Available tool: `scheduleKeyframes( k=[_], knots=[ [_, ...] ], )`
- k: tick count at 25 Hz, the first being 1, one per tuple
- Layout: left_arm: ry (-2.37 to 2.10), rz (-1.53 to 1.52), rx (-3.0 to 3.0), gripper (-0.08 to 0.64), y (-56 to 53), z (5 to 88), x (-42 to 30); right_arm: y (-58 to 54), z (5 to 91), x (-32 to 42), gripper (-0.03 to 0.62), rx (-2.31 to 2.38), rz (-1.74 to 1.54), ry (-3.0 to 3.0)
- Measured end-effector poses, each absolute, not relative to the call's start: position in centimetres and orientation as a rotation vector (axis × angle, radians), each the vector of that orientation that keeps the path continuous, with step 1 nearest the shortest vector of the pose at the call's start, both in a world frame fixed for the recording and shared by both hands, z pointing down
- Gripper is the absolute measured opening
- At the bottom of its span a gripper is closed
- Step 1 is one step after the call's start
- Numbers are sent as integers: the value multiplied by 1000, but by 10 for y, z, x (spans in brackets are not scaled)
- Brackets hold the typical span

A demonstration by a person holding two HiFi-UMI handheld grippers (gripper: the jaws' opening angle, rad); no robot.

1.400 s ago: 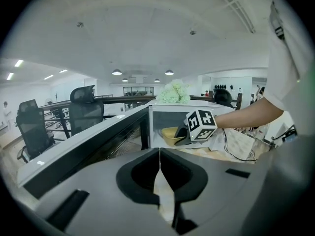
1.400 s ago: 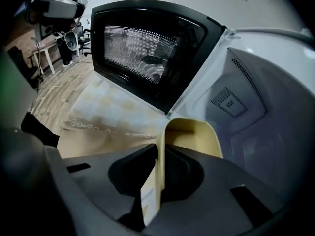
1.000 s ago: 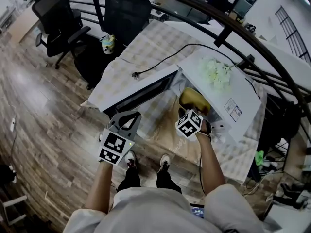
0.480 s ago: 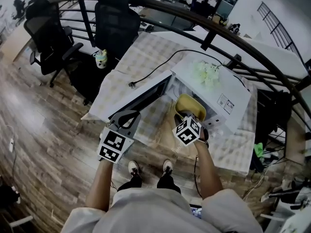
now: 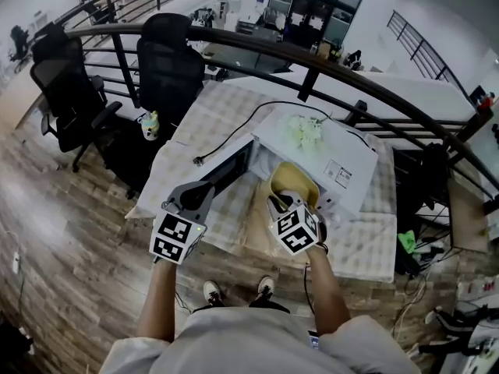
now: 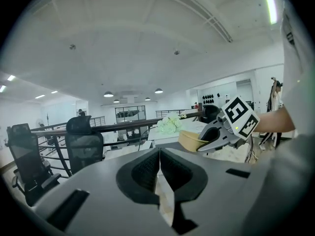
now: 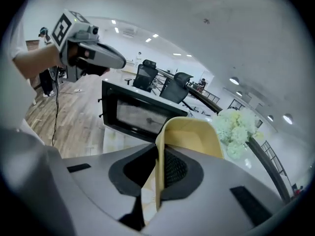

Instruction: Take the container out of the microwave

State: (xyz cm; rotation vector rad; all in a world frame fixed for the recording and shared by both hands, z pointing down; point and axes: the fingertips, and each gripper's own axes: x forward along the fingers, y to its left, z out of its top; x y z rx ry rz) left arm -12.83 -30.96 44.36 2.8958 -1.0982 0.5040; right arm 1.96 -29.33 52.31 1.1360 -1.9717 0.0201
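Yellow container (image 5: 296, 179) gripped at the mouth of the open white microwave (image 5: 343, 160)
The right gripper (image 5: 279, 202) is clamped on the container's rim above the table; the left gripper (image 5: 193, 193), jaws together and empty, hangs by the microwave door (image 5: 228, 174).

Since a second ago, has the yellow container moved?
Yes. The yellow container, gripped by the right gripper, has come farther out of the white microwave, toward the person.

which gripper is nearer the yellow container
Right. The right gripper holds the container by its rim; the left gripper, shut and empty, is off to its left by the microwave door.
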Motion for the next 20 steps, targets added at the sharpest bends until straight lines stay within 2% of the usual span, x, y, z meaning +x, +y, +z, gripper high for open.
scheduleKeyframes(
  k=[20],
  knots=[
    [-1239,325,3050,21,-321,340,-78,-290,328,96,38,1474,-259,-2115]
  ],
)
